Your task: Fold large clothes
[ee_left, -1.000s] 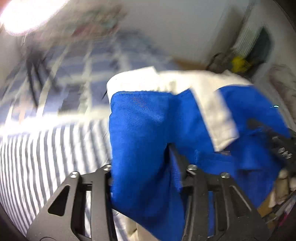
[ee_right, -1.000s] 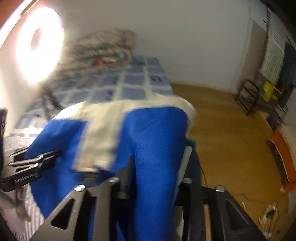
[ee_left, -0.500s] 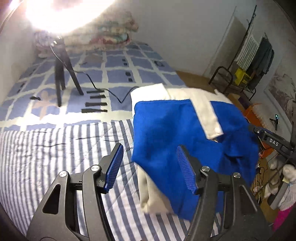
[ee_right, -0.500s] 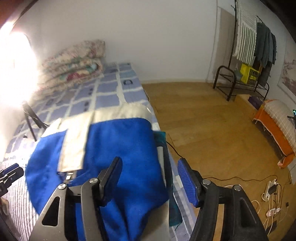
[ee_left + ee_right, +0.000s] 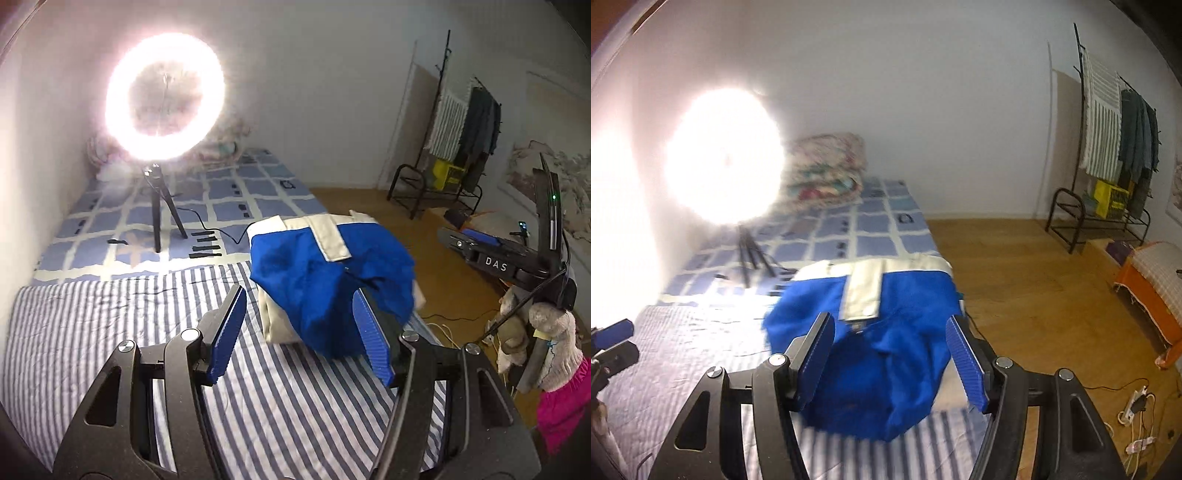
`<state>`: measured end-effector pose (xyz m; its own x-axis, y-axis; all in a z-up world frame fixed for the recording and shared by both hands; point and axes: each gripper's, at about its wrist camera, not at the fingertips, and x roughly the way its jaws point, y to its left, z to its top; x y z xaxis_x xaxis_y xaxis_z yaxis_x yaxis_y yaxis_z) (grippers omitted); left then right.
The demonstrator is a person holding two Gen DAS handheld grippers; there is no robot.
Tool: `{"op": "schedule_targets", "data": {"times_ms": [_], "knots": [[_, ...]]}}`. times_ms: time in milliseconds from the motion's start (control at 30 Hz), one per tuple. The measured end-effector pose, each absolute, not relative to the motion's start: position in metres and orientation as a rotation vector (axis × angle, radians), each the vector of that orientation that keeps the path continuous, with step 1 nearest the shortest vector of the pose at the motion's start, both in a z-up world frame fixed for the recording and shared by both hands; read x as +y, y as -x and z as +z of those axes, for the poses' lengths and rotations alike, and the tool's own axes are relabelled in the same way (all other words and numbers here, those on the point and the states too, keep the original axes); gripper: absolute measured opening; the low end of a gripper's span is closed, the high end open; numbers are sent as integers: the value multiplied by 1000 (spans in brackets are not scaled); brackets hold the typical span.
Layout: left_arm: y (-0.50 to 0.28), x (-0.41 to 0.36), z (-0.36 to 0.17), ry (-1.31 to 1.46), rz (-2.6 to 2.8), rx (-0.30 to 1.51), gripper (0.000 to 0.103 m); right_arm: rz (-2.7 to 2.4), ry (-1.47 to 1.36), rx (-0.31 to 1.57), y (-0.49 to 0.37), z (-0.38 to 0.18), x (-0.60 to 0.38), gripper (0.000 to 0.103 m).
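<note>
The work surface is a bed (image 5: 110, 332) in a bedroom, covered near the cameras by a striped sheet and farther off by a blue checked sheet. Nearest in the left wrist view, the left gripper (image 5: 299, 332) stands open with nothing between its blue pads; its jaws have just been opening. The right gripper (image 5: 890, 354) is in the same condition: jaws parted, just opened, no cloth pinched. Just beyond both, the blue and cream garment (image 5: 332, 277) lies on the striped sheet at the bed's floor-side edge, at 1 o'clock from the left gripper and at 12 o'clock from the right gripper. It forms a compact but puffed bundle, with a cream band (image 5: 862, 291) across the top and a loose blue lobe sagging toward the cameras. The fold appears laid down and released. To finish well, judge the bundle before leaving it: the near lobe probably needs tucking or flattening, and the floor-side edge should be watched for cloth slipping off. Approach low with jaws open and press, do not drag. Farther away, at 11 o'clock, a lit ring light (image 5: 164, 96) on a tripod stands on the checked sheet; keep clear of its cable.
</note>
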<state>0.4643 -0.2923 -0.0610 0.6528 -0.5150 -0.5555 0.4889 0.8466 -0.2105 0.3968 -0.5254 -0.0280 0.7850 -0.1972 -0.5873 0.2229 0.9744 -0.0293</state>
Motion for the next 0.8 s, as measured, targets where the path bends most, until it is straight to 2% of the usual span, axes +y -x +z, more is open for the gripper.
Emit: {"op": "schedule_targets", "data": {"times_ms": [433,667,800], "knots": [[-290,-215,18,26,-557,517,64,-161,-10,535,-253,41,-433,70],[-224,-178,19,38,-550,494,76,-167,-13,513,-184,46,-400,75],[-203,-160,6,67,-538,511,76,-184,-17,508,-154,34,-389,79]]}}
